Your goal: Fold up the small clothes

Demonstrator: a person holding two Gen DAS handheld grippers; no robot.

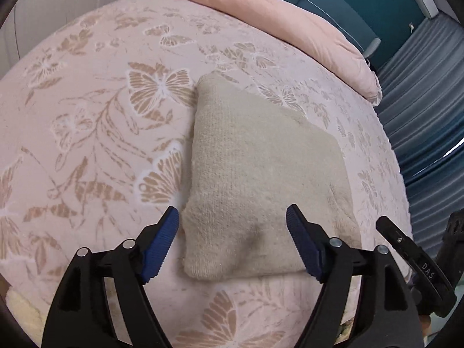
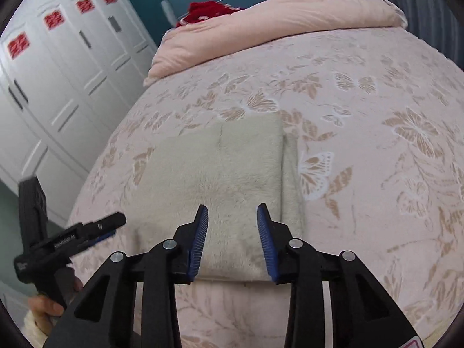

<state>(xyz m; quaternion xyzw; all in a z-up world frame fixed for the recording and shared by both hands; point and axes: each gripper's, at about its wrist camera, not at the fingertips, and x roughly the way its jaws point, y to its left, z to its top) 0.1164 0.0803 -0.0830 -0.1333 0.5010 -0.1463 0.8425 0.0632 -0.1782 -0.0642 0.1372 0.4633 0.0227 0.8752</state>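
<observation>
A beige knitted garment (image 1: 255, 168) lies folded into a flat, roughly square packet on the pink butterfly bedspread (image 1: 87, 116). My left gripper (image 1: 232, 208) hovers over its near edge, jaws wide open and holding nothing. In the right wrist view the same garment (image 2: 220, 168) shows a folded strip along its right side. My right gripper (image 2: 233, 206) stands above its near edge, jaws partly apart and open, with no cloth pinched. Each gripper shows in the other's view: the right one (image 1: 406, 249) at the lower right, the left one (image 2: 87, 232) at the lower left, held by a hand (image 2: 43, 307).
A rolled pink quilt (image 2: 261, 26) lies across the far end of the bed, with a red cloth (image 2: 208, 11) behind it. White wardrobe doors (image 2: 58, 72) stand on one side, a blue-grey curtain (image 1: 420, 116) on the other. The bedspread (image 2: 377, 145) stretches wide around the garment.
</observation>
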